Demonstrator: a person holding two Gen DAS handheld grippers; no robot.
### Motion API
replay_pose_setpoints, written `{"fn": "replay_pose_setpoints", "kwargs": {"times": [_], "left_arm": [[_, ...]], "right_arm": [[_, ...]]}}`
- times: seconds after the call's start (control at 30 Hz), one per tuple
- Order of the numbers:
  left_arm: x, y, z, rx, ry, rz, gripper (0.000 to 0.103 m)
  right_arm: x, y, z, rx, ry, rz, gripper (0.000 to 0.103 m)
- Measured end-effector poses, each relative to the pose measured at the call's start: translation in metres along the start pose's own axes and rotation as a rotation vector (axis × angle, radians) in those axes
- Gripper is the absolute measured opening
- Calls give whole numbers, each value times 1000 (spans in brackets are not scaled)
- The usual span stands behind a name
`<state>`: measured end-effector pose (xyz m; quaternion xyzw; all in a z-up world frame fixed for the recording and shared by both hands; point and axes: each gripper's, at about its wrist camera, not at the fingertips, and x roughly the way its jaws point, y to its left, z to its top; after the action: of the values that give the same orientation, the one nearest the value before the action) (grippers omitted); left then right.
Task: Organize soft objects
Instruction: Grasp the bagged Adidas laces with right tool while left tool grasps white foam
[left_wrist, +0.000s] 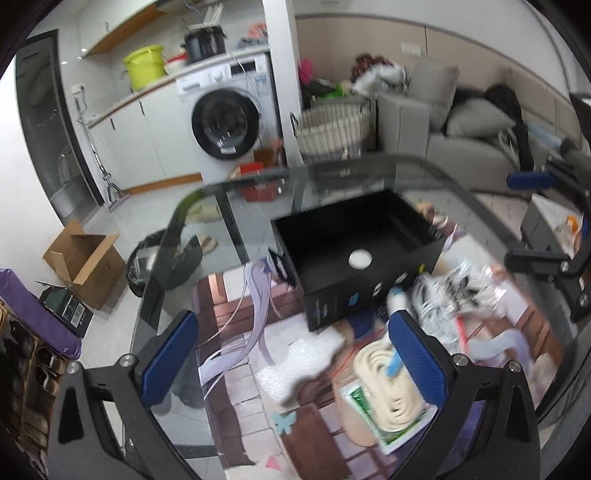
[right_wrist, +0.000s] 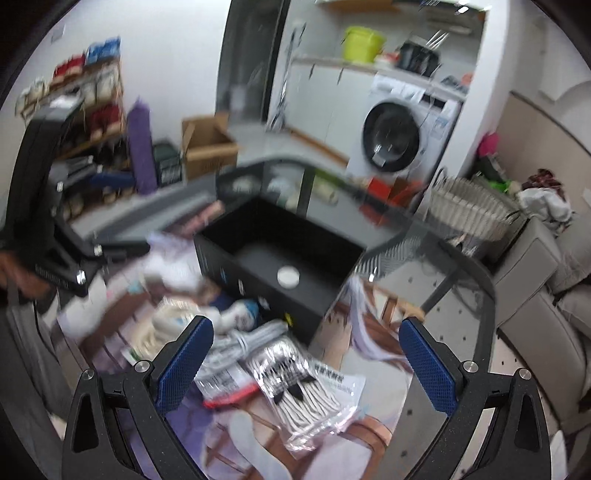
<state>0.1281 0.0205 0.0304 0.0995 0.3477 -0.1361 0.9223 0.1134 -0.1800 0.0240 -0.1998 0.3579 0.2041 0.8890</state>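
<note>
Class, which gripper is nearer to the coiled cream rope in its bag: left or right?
Left. The left gripper hangs open just above the coiled cream rope, its right finger overlapping it. The right gripper, also open, hovers over the grey cord packet farther off.

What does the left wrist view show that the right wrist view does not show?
Only the left wrist view shows the grey sofa and the open left claw up close. Only the right wrist view shows the shoe rack and the open right claw up close. Both share the black box, the washing machine, the cream rope and the bagged grey-white bundle.
</note>
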Motion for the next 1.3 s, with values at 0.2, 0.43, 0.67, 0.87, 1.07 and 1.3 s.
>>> {"fn": "replay_pose_setpoints", "kwargs": {"times": [0.2,0.43,0.67,0.87,1.07,1.3], "left_arm": [[45,7,-9,86,155,-56,102],[77,8,-24,131,270,-118,102],[97,7,-30,132,321,-99,98],[107,2,-37,143,355,-86,56],[95,6,-48,15,432,-67,54],[70,-22,-68,41,457,-83,67]], "right_arm": [[47,-6,-13,-65,158,85,102],[88,-15,-32,-56,303,189,102],[118,-15,-43,4,365,263,78],[113,-2,-52,10,384,287,52],[94,17,-69,-5,433,289,50],[90,42,-78,-57,428,239,68]]}}
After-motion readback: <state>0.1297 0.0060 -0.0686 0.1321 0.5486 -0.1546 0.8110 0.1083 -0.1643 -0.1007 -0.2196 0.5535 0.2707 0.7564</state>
